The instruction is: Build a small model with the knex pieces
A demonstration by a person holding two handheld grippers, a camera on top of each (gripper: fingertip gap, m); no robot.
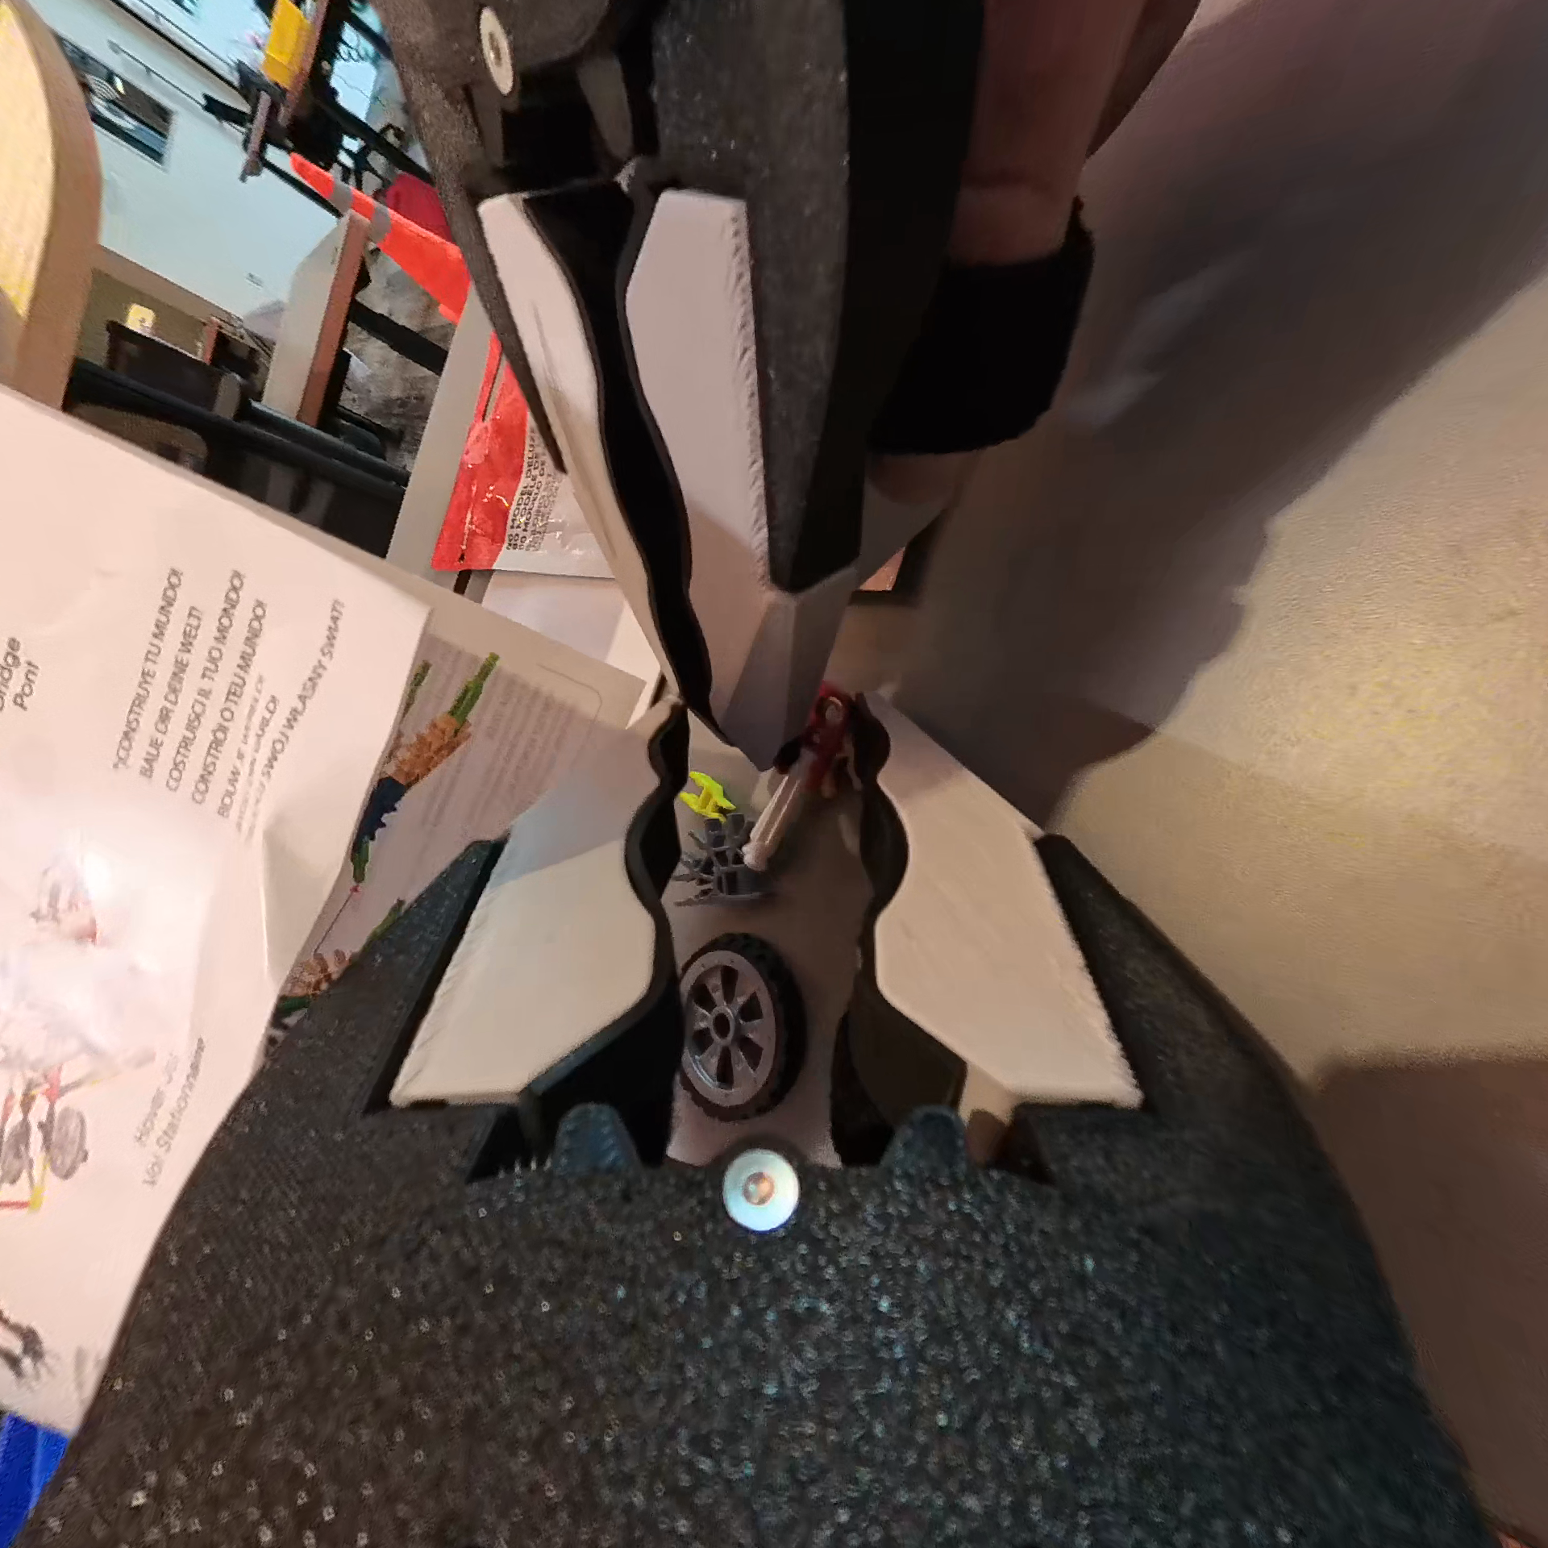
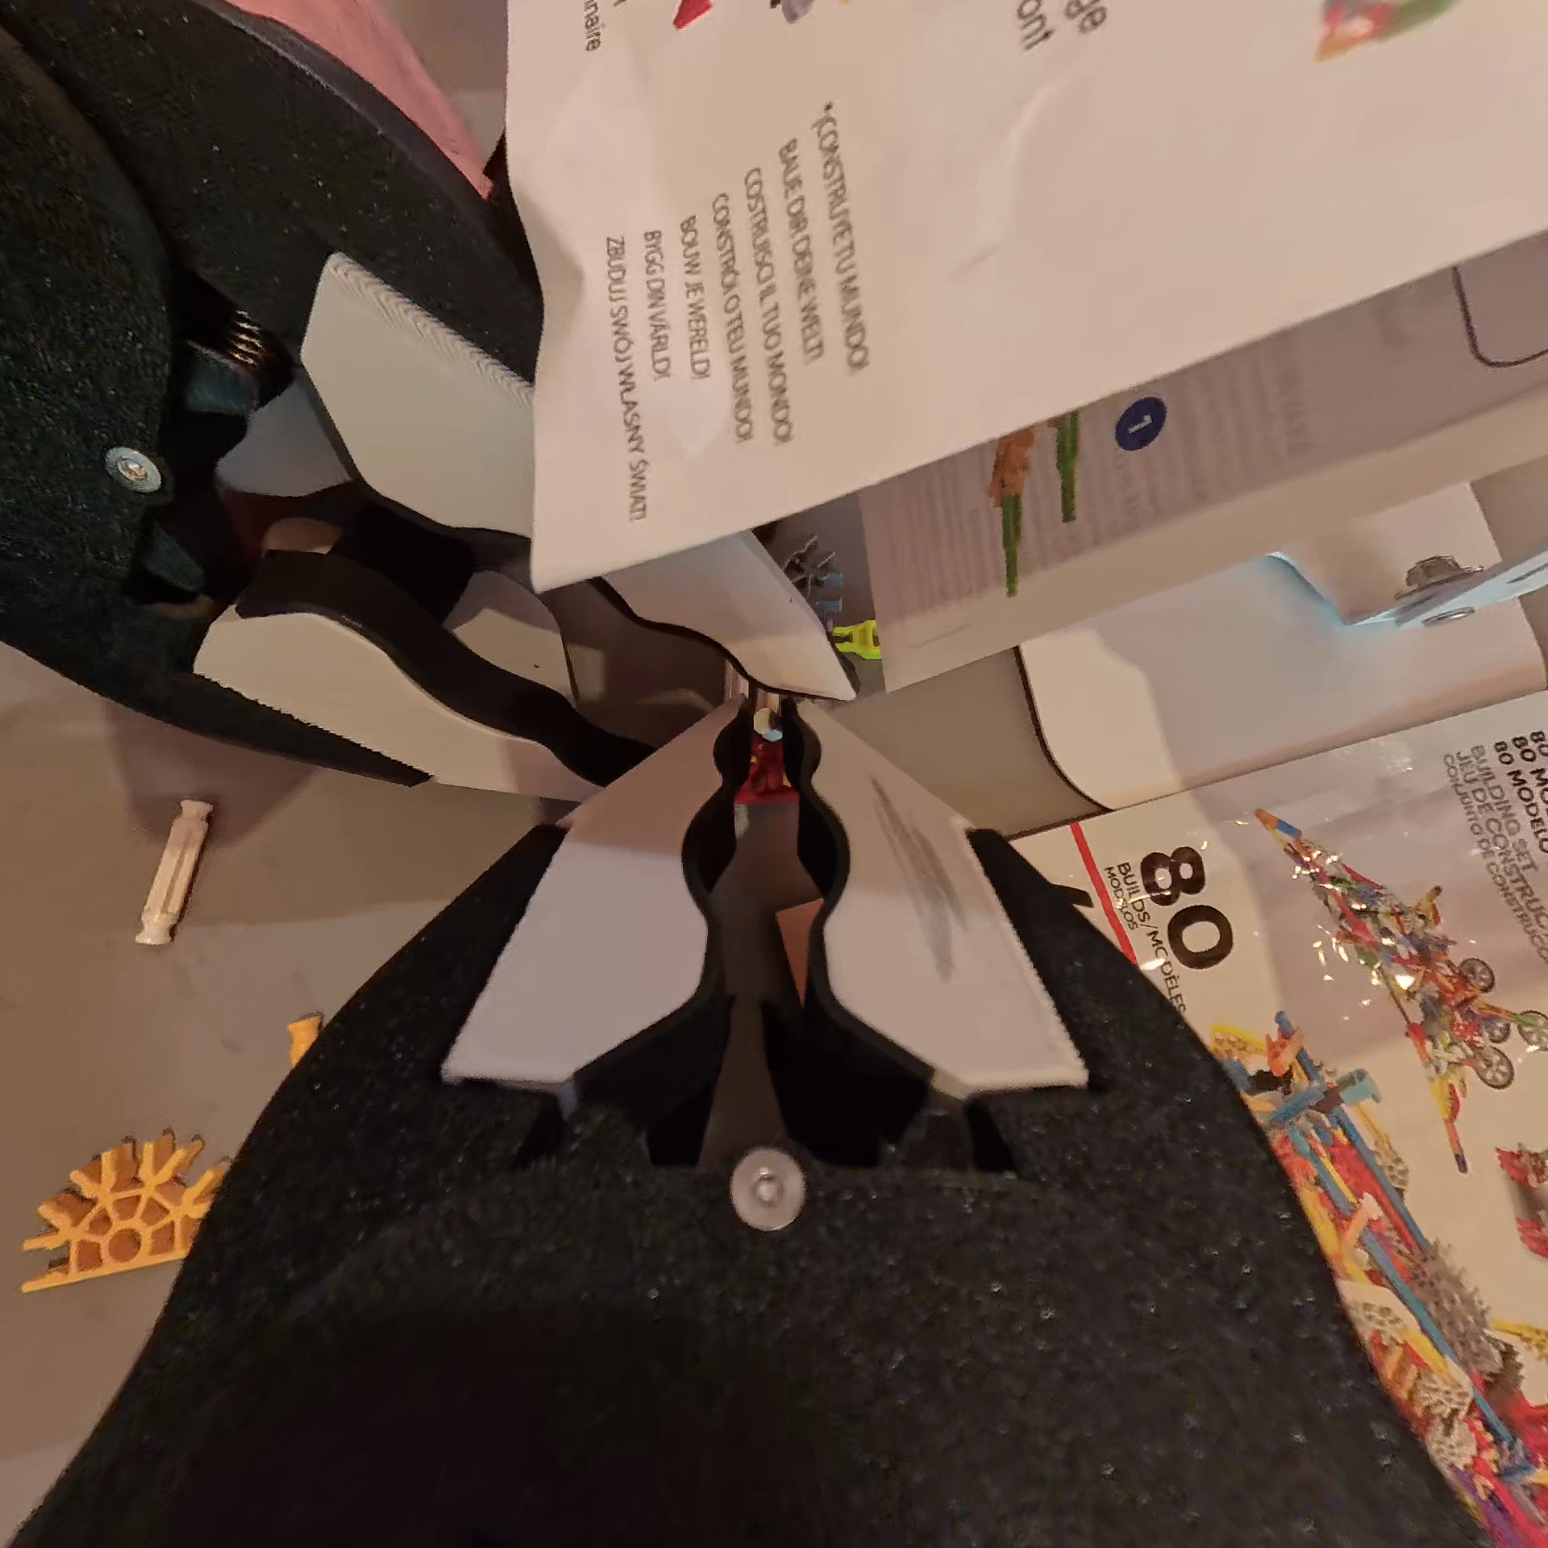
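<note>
My right gripper [image 2: 766, 712] is shut on a small red connector [image 2: 764, 775]. In the left wrist view it [image 1: 750, 745] comes down from above, and the red connector [image 1: 829, 733] has a short white rod [image 1: 775, 817] plugged into it, slanting down. My left gripper [image 1: 771, 724] is open, its jaws on either side of the right gripper's tips. Its right fingertip [image 1: 871, 737] is against the red connector. Below the rod lie a grey snowflake connector [image 1: 720, 863], a yellow-green clip [image 1: 708, 796] and a grey wheel with a black tyre [image 1: 737, 1026].
An open instruction booklet [image 1: 167, 754] stands close on the left and overhangs the left gripper's finger [image 2: 402, 368]. A printed set package [image 2: 1340, 1047] lies to the right. On the grey table lie a loose white rod [image 2: 172, 871], an orange fan connector [image 2: 117, 1215] and a small orange piece [image 2: 303, 1034]. Less than 4 cm separates the two grippers' tips. The yellow-green clip [image 1: 708, 796] is about equally far from each gripper, around 4 cm.
</note>
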